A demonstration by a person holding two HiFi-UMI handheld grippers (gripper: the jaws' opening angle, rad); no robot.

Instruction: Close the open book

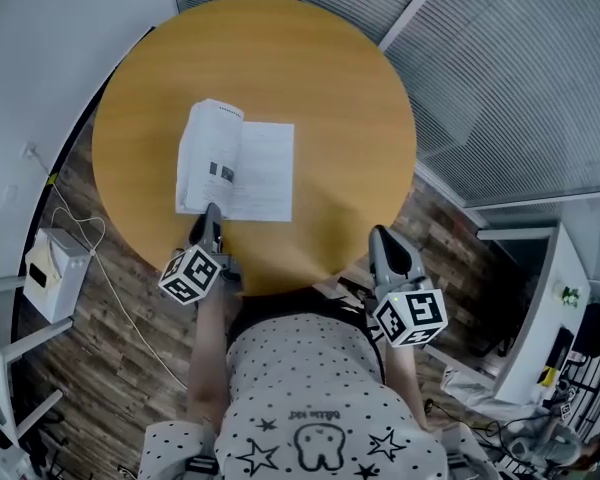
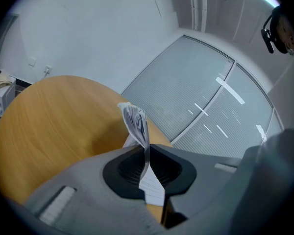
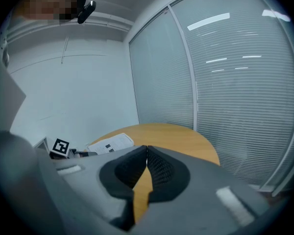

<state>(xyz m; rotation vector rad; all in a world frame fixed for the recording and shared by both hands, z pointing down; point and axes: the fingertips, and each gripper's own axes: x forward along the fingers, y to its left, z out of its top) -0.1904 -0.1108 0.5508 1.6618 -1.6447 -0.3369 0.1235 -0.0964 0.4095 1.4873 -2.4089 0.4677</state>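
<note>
An open book (image 1: 262, 173) lies on the round wooden table (image 1: 310, 68), left of its middle. Its right page lies flat, while the left pages (image 1: 205, 153) arch up off the table. My left gripper (image 1: 212, 211) is at the book's near edge, shut on a sheaf of those pages (image 2: 135, 124), which stand up edge-on between the jaws of the left gripper (image 2: 147, 161). My right gripper (image 1: 380, 234) hovers over the table's near edge, to the right of the book and apart from it. Its jaws are shut on nothing (image 3: 146, 153). From the right gripper view, the book (image 3: 111, 143) shows at the far left.
A white box (image 1: 55, 273) with a cable stands on the wood floor left of the table. Glass walls with blinds (image 1: 510, 78) run behind and to the right. A white desk (image 1: 545, 318) stands at the right. The person's body is close to the table's near edge.
</note>
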